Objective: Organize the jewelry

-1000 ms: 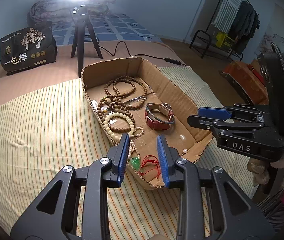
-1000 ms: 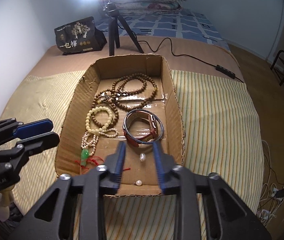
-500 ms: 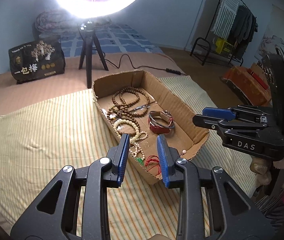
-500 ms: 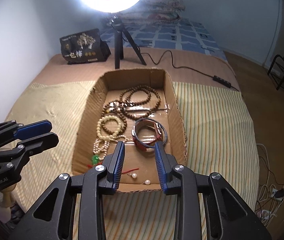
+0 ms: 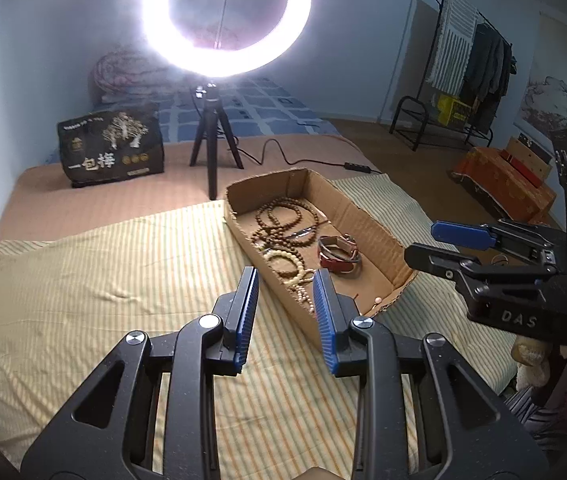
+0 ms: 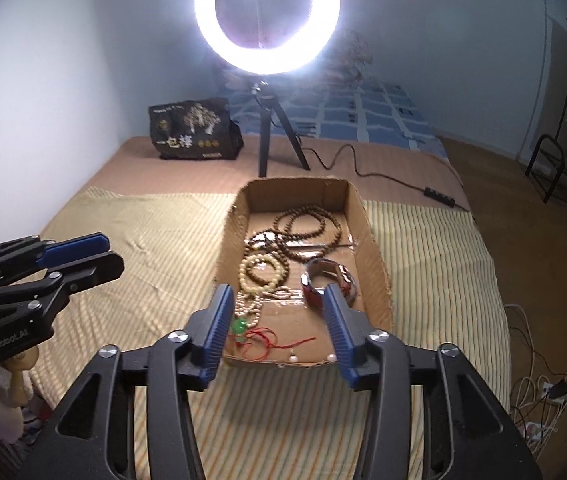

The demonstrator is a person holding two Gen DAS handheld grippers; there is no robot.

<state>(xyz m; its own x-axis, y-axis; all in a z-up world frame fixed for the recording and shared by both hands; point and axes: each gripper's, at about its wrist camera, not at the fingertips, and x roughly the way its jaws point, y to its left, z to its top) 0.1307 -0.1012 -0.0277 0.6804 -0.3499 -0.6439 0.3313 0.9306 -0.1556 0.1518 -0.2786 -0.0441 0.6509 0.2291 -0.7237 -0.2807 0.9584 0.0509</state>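
A shallow cardboard box lies on the striped bedspread. In it are dark wooden bead strings, cream bead bracelets, a red-strap watch, a green pendant on red cord and small pearls. My left gripper is open and empty, above the bedspread at the box's near left side; it also shows in the right wrist view. My right gripper is open and empty, held back above the box's near end; it also shows in the left wrist view.
A lit ring light on a tripod stands behind the box, its cable running right. A black printed bag sits at the back left. A clothes rack and orange box stand off the bed.
Both grippers have pulled back and up from the box, which now looks smaller and farther. The right jaws have opened wider. The jewelry has not moved.
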